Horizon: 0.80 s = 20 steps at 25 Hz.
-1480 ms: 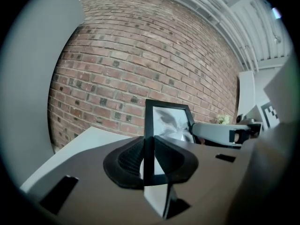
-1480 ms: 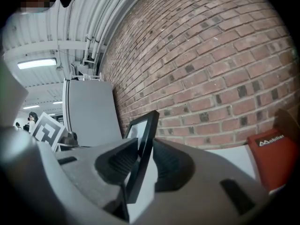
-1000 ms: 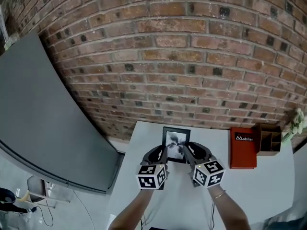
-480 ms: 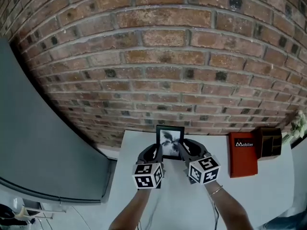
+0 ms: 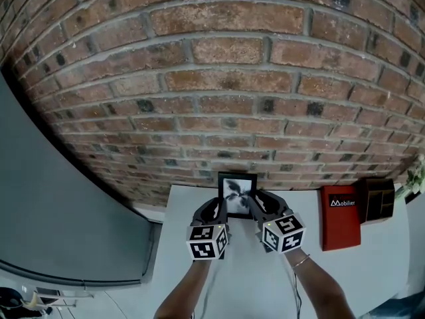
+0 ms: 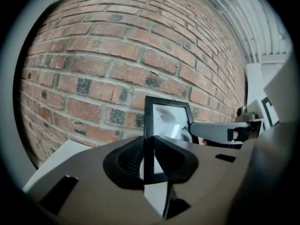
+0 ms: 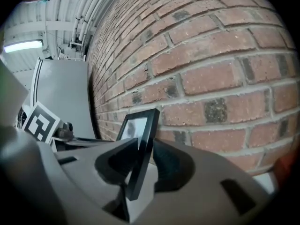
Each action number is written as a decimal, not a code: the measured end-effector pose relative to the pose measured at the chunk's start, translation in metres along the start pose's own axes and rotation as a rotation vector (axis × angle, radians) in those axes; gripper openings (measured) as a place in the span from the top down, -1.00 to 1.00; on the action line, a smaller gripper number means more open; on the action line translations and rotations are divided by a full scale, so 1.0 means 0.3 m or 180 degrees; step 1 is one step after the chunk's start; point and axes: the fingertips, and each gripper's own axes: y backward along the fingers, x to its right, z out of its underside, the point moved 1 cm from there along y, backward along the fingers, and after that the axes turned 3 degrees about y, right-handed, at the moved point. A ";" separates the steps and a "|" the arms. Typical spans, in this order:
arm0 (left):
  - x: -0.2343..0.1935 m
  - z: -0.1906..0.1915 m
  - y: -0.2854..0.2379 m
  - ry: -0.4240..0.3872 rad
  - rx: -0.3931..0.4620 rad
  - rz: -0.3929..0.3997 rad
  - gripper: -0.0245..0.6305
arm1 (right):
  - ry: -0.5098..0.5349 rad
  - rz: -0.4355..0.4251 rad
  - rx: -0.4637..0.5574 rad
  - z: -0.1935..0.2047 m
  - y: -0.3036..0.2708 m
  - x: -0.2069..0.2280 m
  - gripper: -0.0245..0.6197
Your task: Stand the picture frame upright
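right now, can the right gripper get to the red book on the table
Probably not yet. The table between the right gripper and the red book looks bare, but its jaws are clamped on the picture frame, which the left gripper grips too; it would have to let go first.

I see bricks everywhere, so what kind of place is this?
Probably a room indoors, maybe an office: a red-brown brick wall, a white table against it, and a red book.

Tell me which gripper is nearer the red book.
Right. The right gripper clamps the picture frame on the side facing the red book; the left gripper clamps its far side.
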 end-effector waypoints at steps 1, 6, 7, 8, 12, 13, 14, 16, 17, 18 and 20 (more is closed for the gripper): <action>-0.004 0.002 -0.009 0.0008 -0.0001 -0.0009 0.74 | -0.0004 0.0000 -0.0011 0.003 -0.007 0.005 0.61; -0.020 0.023 -0.059 0.0012 -0.0018 -0.0044 0.74 | -0.0044 0.0012 -0.0060 0.035 -0.041 0.037 0.61; -0.023 0.033 -0.068 0.0025 -0.0026 -0.0050 0.74 | -0.0043 0.0015 -0.0071 0.043 -0.047 0.043 0.61; -0.026 0.043 -0.076 0.0042 -0.0033 -0.0058 0.74 | -0.0038 0.0019 -0.0084 0.052 -0.053 0.048 0.61; -0.035 0.074 -0.099 0.0102 -0.0054 -0.0117 0.74 | -0.0024 0.0030 -0.0148 0.084 -0.076 0.067 0.61; -0.037 0.079 -0.104 0.0109 -0.0057 -0.0131 0.74 | -0.0033 0.0027 -0.0160 0.089 -0.081 0.072 0.61; -0.039 0.082 -0.109 0.0113 -0.0060 -0.0139 0.74 | -0.0041 0.0026 -0.0169 0.093 -0.087 0.076 0.61; -0.041 0.086 -0.118 0.0113 -0.0071 -0.0134 0.74 | -0.0053 0.0032 -0.0187 0.101 -0.095 0.085 0.61; -0.042 0.089 -0.122 0.0113 -0.0078 -0.0127 0.74 | -0.0060 0.0036 -0.0193 0.104 -0.099 0.088 0.61; -0.044 0.092 -0.126 0.0113 -0.0085 -0.0123 0.74 | -0.0069 0.0040 -0.0198 0.108 -0.103 0.090 0.61; -0.052 0.093 -0.132 0.0110 -0.0094 -0.0123 0.73 | -0.0090 0.0042 -0.0206 0.114 -0.113 0.092 0.61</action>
